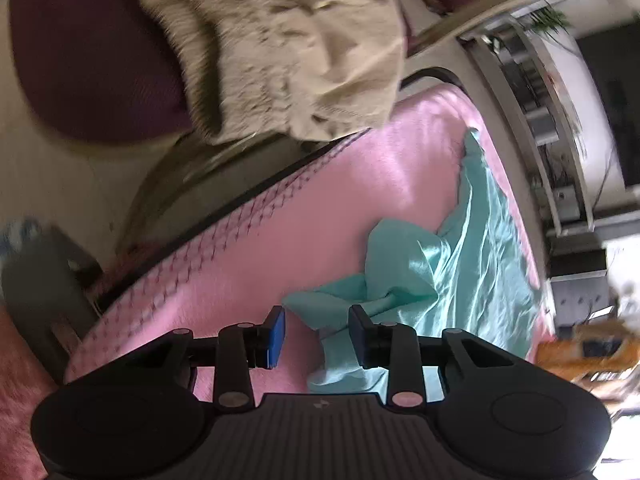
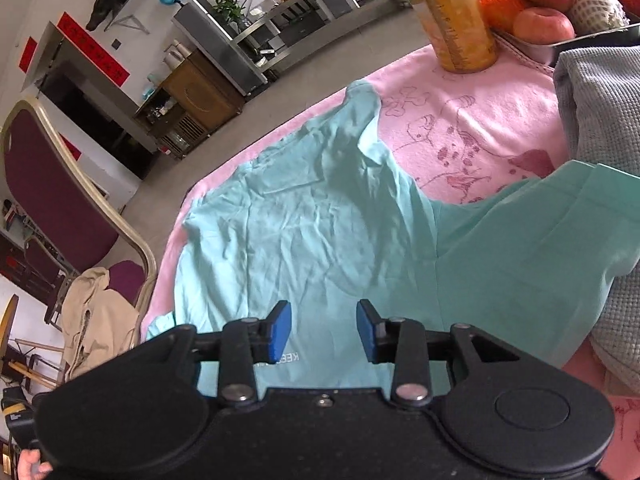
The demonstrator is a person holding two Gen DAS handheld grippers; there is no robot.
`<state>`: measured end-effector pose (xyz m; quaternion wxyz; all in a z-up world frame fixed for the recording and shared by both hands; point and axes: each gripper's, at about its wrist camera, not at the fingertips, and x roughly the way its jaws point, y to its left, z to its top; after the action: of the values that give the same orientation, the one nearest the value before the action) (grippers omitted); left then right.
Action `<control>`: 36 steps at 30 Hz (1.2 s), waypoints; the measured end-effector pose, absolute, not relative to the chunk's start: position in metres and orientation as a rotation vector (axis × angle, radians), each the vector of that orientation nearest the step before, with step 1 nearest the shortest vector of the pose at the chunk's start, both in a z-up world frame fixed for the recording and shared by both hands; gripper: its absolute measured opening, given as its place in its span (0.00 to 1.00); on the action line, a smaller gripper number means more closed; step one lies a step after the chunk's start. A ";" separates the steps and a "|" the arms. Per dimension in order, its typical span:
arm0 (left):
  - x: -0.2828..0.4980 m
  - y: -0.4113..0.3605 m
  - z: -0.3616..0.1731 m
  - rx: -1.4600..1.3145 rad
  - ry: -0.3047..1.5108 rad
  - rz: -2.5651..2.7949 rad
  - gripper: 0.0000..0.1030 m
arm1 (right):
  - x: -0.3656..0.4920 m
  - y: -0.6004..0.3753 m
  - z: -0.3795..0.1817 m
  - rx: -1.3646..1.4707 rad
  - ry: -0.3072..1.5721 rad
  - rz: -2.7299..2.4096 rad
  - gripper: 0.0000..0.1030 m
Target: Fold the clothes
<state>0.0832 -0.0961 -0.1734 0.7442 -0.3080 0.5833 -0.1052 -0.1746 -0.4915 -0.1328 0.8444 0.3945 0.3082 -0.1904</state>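
Mint-green shirt [image 2: 312,216] lies spread and wrinkled on the pink cloth [image 2: 472,128] that covers the table. In the right wrist view the shirt fills most of the cloth; one part at the right side [image 2: 520,240] is a little darker green and lies smoother, with a straight hem near the grey knitted fabric [image 2: 596,120]. Some small white letters are on the shirt just in front of the right gripper [image 2: 324,330]. This gripper hangs over the near part of the shirt, its blue fingertips [image 2: 280,332] are spread apart and nothing is between them. I cannot tell if it touches the fabric.

In the left wrist view the picture is blurred. The shirt [image 1: 460,264] is bunched here, with folds running toward the far edge of the pink cloth [image 1: 320,208]. The left gripper [image 1: 318,336] is over the near bunched corner of the shirt, its blue fingertips [image 1: 276,338] are also spread, and a piece of green fabric shows in the gap, but no pinch is visible.

Beyond the shirt, on the pink cloth, stands a yellow-orange bottle [image 2: 456,20], and beside it a metal tray [image 2: 560,50] with oranges and other fruit [image 2: 540,24]. Off the cloth, a dark red chair [image 2: 60,184] carries a beige garment [image 2: 96,320].
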 end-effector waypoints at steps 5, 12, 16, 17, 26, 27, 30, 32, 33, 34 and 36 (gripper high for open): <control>0.088 -0.093 -0.187 -0.783 1.326 -0.189 0.31 | -0.173 -0.490 -0.131 0.823 0.650 -0.391 0.34; 0.092 -0.097 -0.186 -0.778 1.294 -0.166 0.20 | -0.173 -0.490 -0.131 0.820 0.650 -0.385 0.35; 0.094 -0.099 -0.186 -0.765 1.277 -0.170 0.11 | -0.173 -0.490 -0.132 0.823 0.651 -0.390 0.36; 0.093 -0.100 -0.184 -0.749 1.267 -0.175 0.04 | -0.173 -0.490 -0.132 0.823 0.652 -0.391 0.37; 0.066 -0.117 -0.122 -0.277 0.856 -0.061 0.02 | -0.176 -0.492 -0.133 0.824 0.655 -0.404 0.38; 0.063 -0.123 -0.118 -0.200 0.817 -0.040 0.03 | -0.176 -0.492 -0.133 0.827 0.657 -0.404 0.38; 0.065 -0.145 -0.133 -0.002 0.860 -0.006 0.04 | -0.175 -0.493 -0.136 0.829 0.679 -0.405 0.39; 0.069 -0.153 -0.145 0.082 0.921 0.000 0.08 | -0.173 -0.493 -0.138 0.827 0.703 -0.407 0.42; 0.070 -0.149 -0.140 0.062 0.913 -0.008 0.12 | -0.174 -0.493 -0.138 0.827 0.710 -0.408 0.43; 0.070 -0.145 -0.135 0.043 0.906 -0.016 0.14 | -0.175 -0.494 -0.138 0.832 0.708 -0.410 0.43; 0.071 -0.136 -0.125 0.004 0.890 -0.032 0.15 | -0.180 -0.497 -0.136 0.850 0.695 -0.415 0.46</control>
<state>0.0712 -0.1363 -0.1251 0.9024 0.0018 0.4305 -0.0155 -0.1799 -0.4972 -0.1365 0.8328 0.4009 0.3277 -0.1959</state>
